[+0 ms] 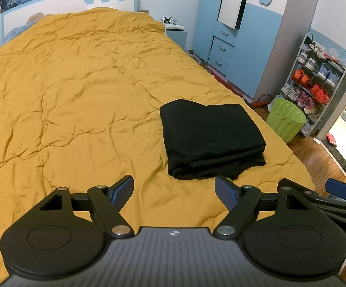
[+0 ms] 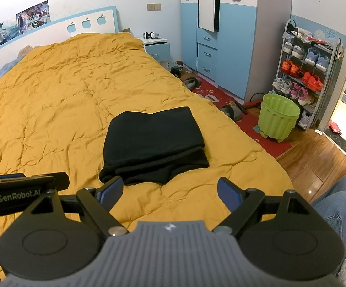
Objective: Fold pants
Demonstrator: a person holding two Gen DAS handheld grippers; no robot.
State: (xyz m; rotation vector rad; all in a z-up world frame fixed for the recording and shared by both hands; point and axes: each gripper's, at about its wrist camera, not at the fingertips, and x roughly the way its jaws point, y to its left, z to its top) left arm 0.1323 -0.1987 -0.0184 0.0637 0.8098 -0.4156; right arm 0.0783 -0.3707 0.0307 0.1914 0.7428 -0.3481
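Note:
The black pants lie folded into a compact stack on the mustard-yellow bedspread, near the bed's front right part. They also show in the right wrist view. My left gripper is open and empty, held just short of the stack's near edge. My right gripper is open and empty, also just in front of the stack. Part of the right gripper shows at the right edge of the left wrist view. The left gripper's body shows at the left of the right wrist view.
A green bin, a shoe rack and a blue wardrobe stand right of the bed. A red rug with slippers lies on the wood floor. The person's jeans-clad legs are at the right.

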